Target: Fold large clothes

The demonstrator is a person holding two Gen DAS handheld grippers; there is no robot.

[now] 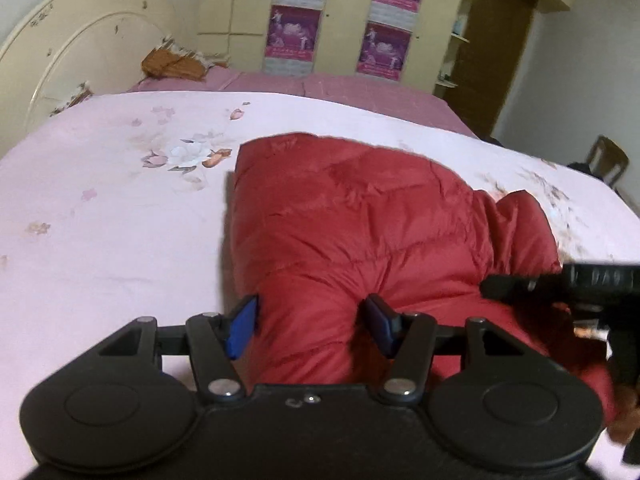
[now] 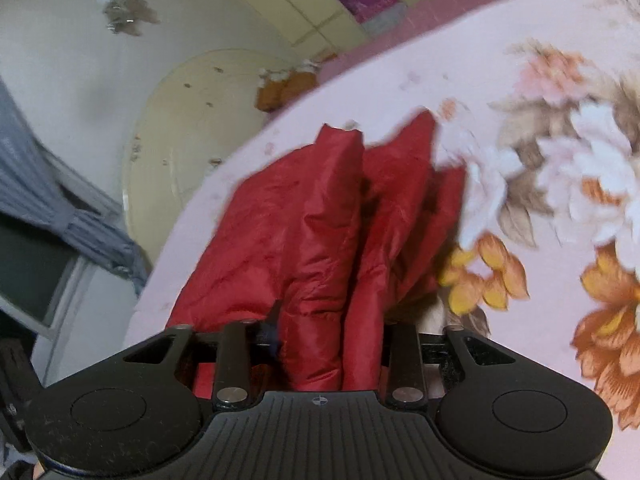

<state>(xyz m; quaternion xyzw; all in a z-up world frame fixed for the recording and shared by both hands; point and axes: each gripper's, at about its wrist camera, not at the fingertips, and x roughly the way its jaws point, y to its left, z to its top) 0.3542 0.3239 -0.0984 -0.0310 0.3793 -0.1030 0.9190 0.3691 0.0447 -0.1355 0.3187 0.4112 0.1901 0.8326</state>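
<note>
Two grippers work a red puffy jacket (image 1: pixel 360 216) lying on a pink floral bed (image 1: pixel 100 240). The left gripper (image 1: pixel 316 326) pinches a thick fold; the right gripper (image 2: pixel 332 344) straddles bunched layers, though whether it presses them is unclear. The jacket looks light, soft, springy and slick, so thick doubled edges seem the best hold.

A home bedroom is showing here: a wide bed in a pink floral cotton sheet (image 1: pixel 100 208), a cream rounded headboard (image 1: pixel 80 48), cream wardrobe doors (image 1: pixel 344 20) standing behind.

Dim indoor light, soft motion blur, fisheye bending at edges
</note>
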